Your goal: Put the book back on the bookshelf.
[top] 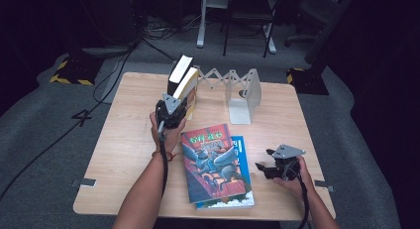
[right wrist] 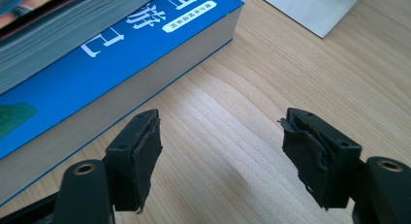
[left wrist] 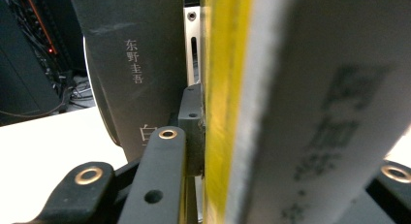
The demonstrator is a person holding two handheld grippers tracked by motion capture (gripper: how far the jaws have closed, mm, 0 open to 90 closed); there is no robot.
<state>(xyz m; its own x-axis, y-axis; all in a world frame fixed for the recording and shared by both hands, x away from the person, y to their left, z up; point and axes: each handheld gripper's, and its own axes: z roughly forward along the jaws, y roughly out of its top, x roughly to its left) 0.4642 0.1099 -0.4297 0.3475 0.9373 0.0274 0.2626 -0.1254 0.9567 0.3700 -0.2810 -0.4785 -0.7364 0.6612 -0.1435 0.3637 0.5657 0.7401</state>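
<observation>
Left gripper point(top: 174, 106): I have it at about 10 o'clock from the bench centre, pointing away from me toward the upright books; my hand wraps its body from below.
Left jaws: closed on the yellow-edged book, one pad pressed flat against its cover in the left gripper view.
Yellow-edged book point(top: 189, 89): standing upright, leaning slightly, at 11 o'clock on the bench point(top: 124, 140); in the left gripper view its pale spine with grey characters point(left wrist: 329, 117) sits at 3 o'clock.
Black book point(top: 179, 69): upright, just behind the yellow-edged one at its 11 o'clock, touching or nearly so; I cannot tell which. Its dark spine with white characters point(left wrist: 133, 64) shows in the left gripper view.
White bookend rack point(top: 242, 92): at 12 o'clock, its zigzag bars stretching from the books to the end plate.
Flat pile: an illustrated book point(top: 213, 162) lies on a blue book point(top: 243, 154) at 6 o'clock; blue cover point(right wrist: 121, 54) also seen from the right gripper.
Right gripper point(top: 270, 167): at 4 o'clock, low over bare wood, just beside the blue book.
Right jaws: spread apart, nothing between the pads point(right wrist: 145, 151).
</observation>
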